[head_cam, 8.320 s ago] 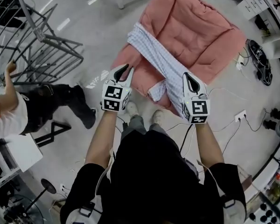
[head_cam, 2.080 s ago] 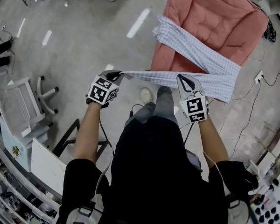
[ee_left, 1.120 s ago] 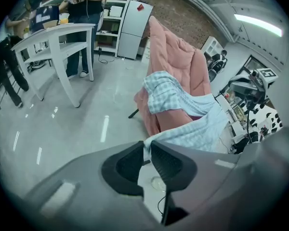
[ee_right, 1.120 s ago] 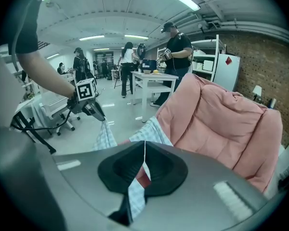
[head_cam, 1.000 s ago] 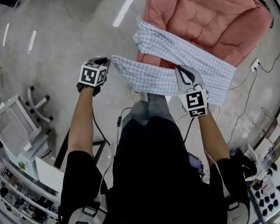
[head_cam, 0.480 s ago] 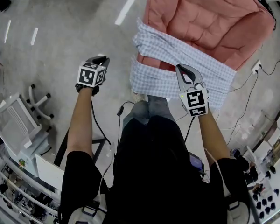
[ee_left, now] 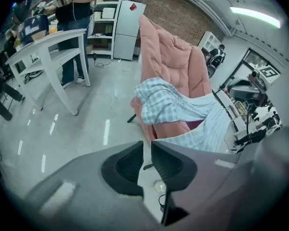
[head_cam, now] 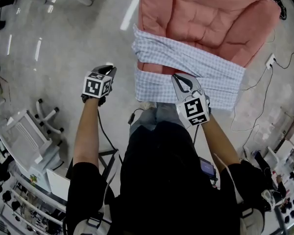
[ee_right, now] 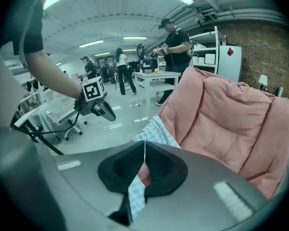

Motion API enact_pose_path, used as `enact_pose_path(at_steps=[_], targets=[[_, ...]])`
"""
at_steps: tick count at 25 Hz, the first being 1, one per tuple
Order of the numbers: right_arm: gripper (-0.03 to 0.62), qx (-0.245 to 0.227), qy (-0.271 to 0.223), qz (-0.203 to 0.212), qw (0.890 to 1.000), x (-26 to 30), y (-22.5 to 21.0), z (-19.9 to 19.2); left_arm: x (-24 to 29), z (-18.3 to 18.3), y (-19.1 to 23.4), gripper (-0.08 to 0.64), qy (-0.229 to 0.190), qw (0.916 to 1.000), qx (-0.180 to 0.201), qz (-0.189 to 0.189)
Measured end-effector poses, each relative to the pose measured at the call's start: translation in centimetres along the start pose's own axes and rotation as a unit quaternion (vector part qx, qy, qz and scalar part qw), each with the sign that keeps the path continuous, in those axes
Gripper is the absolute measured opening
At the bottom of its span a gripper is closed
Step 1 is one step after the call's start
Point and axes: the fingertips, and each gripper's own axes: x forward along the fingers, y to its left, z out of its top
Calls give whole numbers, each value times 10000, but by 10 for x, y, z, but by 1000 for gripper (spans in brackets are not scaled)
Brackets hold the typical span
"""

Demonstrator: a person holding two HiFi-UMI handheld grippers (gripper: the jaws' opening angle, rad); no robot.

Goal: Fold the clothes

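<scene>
The pink padded chair (head_cam: pixel 210 18) carries the whole job. The checked garment (head_cam: pixel 206 67) lies across its front edge in a long band, one layer doubled over another, with the lower hem hanging off toward your feet. Judge it as thin, light, limp cloth: it will sag wherever you don't hold it, slide on the quilted cover and lose its fold if you tug. It isn't fragile, so pinch firmly. Take it at corners or along a hem, never mid-panel, and keep both holds level so the fold line stays straight.

Your right forearm (head_cam: pixel 218 141) reaches forward and slightly inward, wrist angled down over the near hem. Your left forearm (head_cam: pixel 87 131) stretches out well to the side, over bare floor (head_cam: pixel 78 33), apart from the cloth.

The right claw (head_cam: pixel 179 81) is pressed together on a pinch of the checked fabric, which trails down behind its pads. The left claw (head_cam: pixel 109 68) holds nothing; its jaws stand slightly parted with only floor showing through the gap.
</scene>
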Motion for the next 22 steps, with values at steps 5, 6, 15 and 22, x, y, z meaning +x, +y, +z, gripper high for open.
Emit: enact_pose_path(at_steps=[5,6,15,22], targets=[[8,13,-6,20,10000,-4,-29,-4,-3,39,-10,60,-48,9998,202,65],[8,2,19,-8,10000,-4,-39,-5,-5,47,-11,60,-67,9996,273,89],[9,-170,442,-316,9984,8,-127,-40,27,108,-9,91,-327,9948,960,-17],[9,-240,710,-461,9961,30,-146,-54,59,139,-5,95,-501,9687,2432,43]])
